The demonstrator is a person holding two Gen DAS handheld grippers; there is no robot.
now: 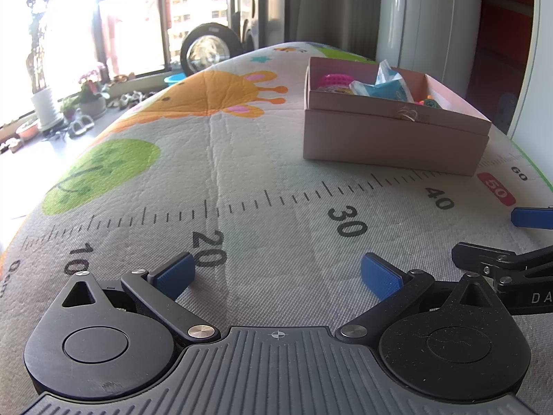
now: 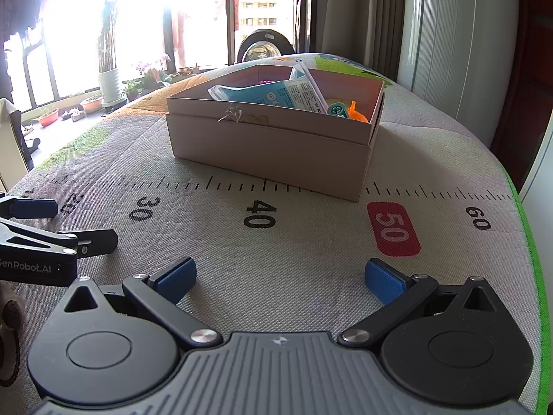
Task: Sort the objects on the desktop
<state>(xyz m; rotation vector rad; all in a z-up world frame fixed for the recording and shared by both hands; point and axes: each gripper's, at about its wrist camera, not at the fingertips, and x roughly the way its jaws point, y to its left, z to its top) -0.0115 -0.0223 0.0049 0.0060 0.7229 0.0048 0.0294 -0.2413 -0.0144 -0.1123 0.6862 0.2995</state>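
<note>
mat [image 2: 311,242]: woven cloth, rough | box [image 2: 276,145]: matt cardboard (pale pink) | gripper pads [image 2: 176,278]: ribbed blue rubber

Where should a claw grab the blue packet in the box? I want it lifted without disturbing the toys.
Grip the blue packet by its crumpled upper end, coming straight down from above. That end sticks up past the rim of the pink box, whose walls block any sideways approach. The right claw, open, looks nearer.

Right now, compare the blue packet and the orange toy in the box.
The blue packet is large, flat and printed, leaning above the rim; the orange toy is small, plain and sits low in a corner. The packet lies mid-box; the toy is near the right wall. Both are inside the box.
</note>
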